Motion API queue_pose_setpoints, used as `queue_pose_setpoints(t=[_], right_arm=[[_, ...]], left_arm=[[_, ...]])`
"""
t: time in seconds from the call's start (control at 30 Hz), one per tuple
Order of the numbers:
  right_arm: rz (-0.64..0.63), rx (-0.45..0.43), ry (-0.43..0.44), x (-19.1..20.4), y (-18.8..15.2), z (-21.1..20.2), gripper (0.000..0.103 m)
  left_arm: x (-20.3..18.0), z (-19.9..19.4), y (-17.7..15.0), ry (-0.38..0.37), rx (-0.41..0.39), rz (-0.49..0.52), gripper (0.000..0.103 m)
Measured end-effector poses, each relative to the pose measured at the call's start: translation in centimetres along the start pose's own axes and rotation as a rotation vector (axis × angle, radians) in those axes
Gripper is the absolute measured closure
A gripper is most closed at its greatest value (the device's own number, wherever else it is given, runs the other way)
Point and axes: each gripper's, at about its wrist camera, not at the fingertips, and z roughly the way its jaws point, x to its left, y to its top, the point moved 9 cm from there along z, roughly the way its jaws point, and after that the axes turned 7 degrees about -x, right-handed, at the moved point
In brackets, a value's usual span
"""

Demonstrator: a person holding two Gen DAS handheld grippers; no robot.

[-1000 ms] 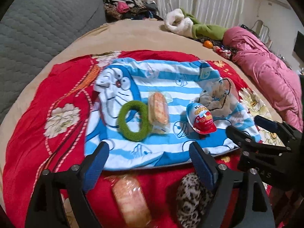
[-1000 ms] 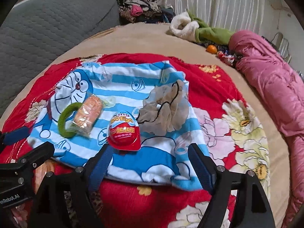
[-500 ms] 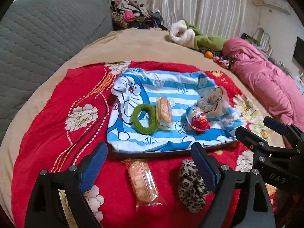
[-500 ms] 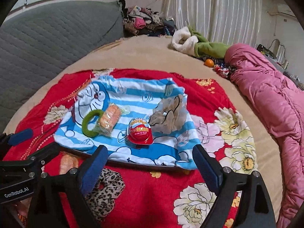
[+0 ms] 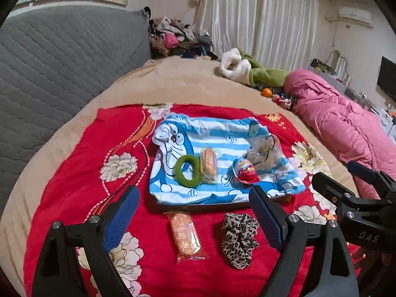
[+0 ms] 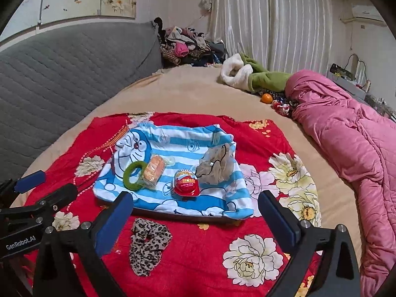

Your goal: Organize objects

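where red floral blanket (image 5: 74, 178) covers tan bed (image 5: 173, 84), left gripper (image 5: 194, 216) jaws apart, right gripper (image 6: 195, 219) jaws opening, empty

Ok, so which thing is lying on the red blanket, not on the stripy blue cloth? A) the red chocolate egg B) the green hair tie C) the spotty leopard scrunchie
C: the leopard scrunchie lies on the red blanket, in front of the striped cloth holding the other two.

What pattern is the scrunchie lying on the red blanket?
Leopard print, tan with black spots; the scrunchie shows best in the left wrist view.
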Motion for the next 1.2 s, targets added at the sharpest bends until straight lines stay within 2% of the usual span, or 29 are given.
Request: queue_pose_setpoints(t=[0.9,1.2], right_arm=[[-0.013,-0.111,0.032,1.0,1.3,-8.6,0.001],[-0.026,-0.139,0.024,2.4,0.9,-11.8,0.001]], left_arm=[[-1.1,-8.5,0.9,-0.003,-0.087,0.022,0.012],[-0.5,-10.7,-0.8,0.002,-0.082,0.042,0.012]])
